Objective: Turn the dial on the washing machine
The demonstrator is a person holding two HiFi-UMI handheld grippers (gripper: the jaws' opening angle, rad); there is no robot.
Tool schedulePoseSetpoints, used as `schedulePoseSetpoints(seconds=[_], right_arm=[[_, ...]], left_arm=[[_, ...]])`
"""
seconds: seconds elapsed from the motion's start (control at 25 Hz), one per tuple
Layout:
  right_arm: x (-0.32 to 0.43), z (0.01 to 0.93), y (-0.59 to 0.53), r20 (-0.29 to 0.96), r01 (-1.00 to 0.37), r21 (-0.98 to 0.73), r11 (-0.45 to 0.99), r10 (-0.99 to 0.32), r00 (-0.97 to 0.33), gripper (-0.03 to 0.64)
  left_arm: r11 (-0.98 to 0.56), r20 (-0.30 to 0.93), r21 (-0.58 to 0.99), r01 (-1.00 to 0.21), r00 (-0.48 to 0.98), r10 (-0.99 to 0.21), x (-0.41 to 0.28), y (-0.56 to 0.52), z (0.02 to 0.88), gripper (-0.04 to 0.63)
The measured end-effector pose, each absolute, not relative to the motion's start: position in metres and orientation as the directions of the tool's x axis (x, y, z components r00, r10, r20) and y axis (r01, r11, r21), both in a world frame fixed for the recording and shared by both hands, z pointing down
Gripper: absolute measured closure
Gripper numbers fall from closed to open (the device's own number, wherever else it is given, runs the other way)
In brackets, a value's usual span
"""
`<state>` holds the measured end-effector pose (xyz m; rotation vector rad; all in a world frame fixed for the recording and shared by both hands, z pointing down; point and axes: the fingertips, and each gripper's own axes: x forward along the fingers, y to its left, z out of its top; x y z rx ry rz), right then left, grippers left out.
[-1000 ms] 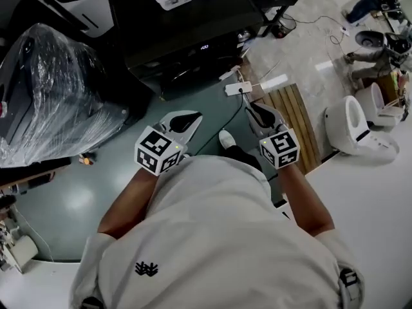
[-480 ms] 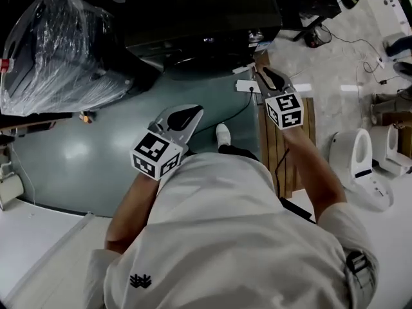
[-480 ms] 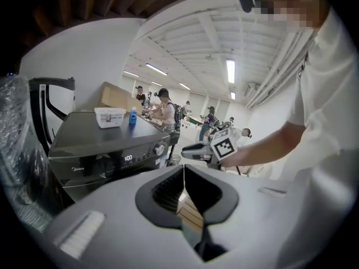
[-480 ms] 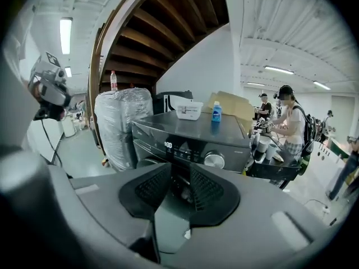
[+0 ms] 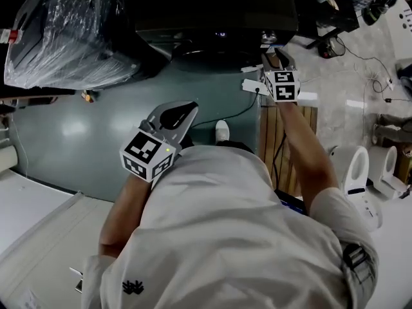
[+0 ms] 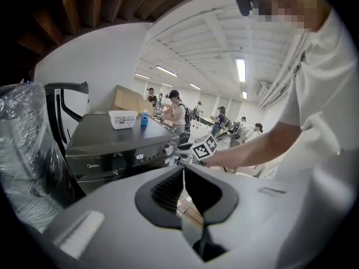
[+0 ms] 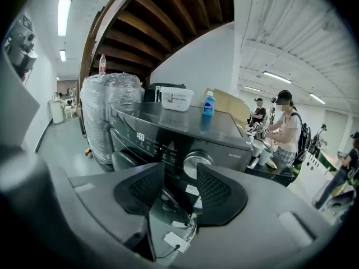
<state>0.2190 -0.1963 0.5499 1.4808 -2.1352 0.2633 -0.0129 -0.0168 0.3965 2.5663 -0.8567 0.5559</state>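
Forward, right hand-held gripper (image 7: 180, 165) outstretched toward dial (image 7: 194, 160), jaws just opening, empty.

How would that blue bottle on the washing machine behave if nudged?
The blue bottle stands tall and narrow, so it probably tips easily. Small and plastic-looking, likely light; it may slide on the glossy washing machine top.

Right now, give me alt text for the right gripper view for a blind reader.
The right gripper, fingers apart and just opened wider with nothing between them, points at the silver dial on a dark washing machine, not touching it. A white tub and a blue bottle sit on top; a plastic-wrapped bundle stands at its left.
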Motion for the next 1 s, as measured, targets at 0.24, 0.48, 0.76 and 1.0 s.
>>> schedulePoseSetpoints(seconds=[0.24, 0.48, 0.76, 1.0], right_arm=[[0.229, 0.567, -0.221, 0.553, -0.918, 0.198, 0.343, -0.813, -0.184, 0.397], [0.233, 0.597, -0.238, 0.588, -0.93, 0.185, 0.317, -0.794, -0.154, 0.377], [0.239, 0.599, -0.253, 0.591, -0.939, 0.186, 0.29, -0.796, -0.129, 0.36], [0.237, 0.591, -0.262, 0.584, -0.94, 0.174, 0.293, -0.8, -0.141, 0.36]], left_arm=[[-0.713, 0.481, 0.239, -0.659, 0.718, -0.503, -0.02, -0.011, 0.402, 0.535], [-0.717, 0.5, 0.248, -0.651, 0.72, -0.481, -0.015, -0.012, 0.41, 0.535], [-0.721, 0.504, 0.243, -0.649, 0.72, -0.478, -0.013, -0.019, 0.41, 0.535], [-0.726, 0.509, 0.241, -0.644, 0.721, -0.47, -0.007, -0.025, 0.41, 0.536]])
